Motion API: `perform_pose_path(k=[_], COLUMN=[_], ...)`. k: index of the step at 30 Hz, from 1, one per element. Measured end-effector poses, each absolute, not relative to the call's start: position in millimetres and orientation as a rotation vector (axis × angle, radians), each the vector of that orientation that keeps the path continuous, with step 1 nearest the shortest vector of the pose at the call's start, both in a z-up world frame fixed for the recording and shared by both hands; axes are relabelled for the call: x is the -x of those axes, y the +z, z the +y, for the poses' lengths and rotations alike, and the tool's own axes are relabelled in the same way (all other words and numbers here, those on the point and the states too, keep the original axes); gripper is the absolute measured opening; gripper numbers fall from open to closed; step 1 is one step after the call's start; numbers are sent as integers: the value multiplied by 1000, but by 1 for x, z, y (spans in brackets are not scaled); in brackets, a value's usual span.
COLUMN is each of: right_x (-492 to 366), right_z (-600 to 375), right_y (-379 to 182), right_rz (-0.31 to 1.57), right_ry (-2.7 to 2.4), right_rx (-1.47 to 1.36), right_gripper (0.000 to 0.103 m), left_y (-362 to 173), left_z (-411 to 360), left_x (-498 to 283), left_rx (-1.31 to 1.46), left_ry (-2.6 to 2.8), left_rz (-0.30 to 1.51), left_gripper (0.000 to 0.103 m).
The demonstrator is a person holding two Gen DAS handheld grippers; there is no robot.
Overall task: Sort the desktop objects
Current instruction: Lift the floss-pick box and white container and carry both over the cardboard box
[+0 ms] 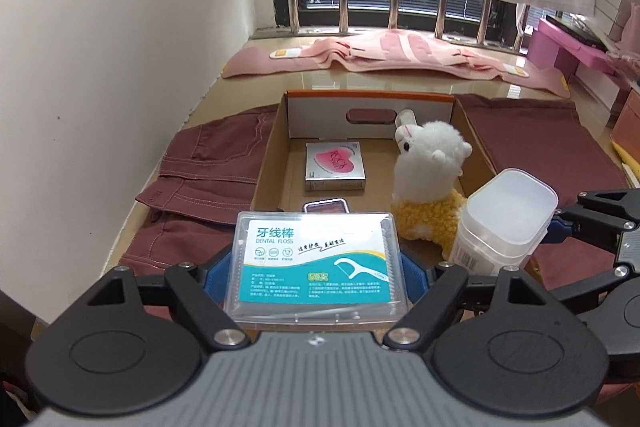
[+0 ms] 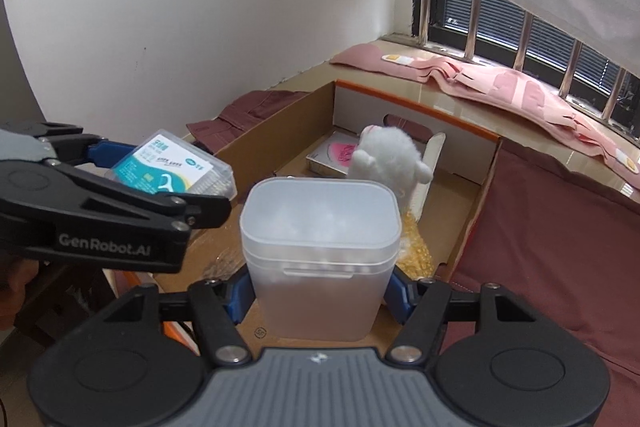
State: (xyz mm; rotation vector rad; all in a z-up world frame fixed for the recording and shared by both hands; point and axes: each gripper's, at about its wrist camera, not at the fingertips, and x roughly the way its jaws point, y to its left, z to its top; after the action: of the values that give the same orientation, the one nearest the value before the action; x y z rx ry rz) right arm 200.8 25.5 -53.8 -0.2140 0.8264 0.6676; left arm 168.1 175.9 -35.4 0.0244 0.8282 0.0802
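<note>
cardboard box below, l claw pinching floss box, r claw pinching tub

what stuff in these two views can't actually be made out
- Small dark tin, left wrist view: mostly hidden behind the dental floss box; contents unreadable.
- Plush alpaca, right wrist view: its lower body is hidden behind the translucent container.
- Container contents, both views: frosted walls blur them.
- Fine print on the floss label, left wrist view: too small.
- Heart-print box, right wrist view: partly covered by the alpaca.
</note>
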Motion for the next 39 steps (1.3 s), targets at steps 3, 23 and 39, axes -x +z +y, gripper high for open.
perform_pose_path(k=[3,23,39], right_x=[-206,-215,-215], right_z=[27,40,18], right_y=[-59,-85,-79], right_rz=[846,914,882], right_ry=[676,682,667], right_rx=[215,269,232], right_gripper=[64,64,64], left_y=[-42,-81,-92], left_z=[176,178,163], left_x=[-175,-207,-213], left_rx=[-28,-66,-139], left_ry=[77,55,9], left_rz=[847,969,997], left_gripper=[83,83,83])
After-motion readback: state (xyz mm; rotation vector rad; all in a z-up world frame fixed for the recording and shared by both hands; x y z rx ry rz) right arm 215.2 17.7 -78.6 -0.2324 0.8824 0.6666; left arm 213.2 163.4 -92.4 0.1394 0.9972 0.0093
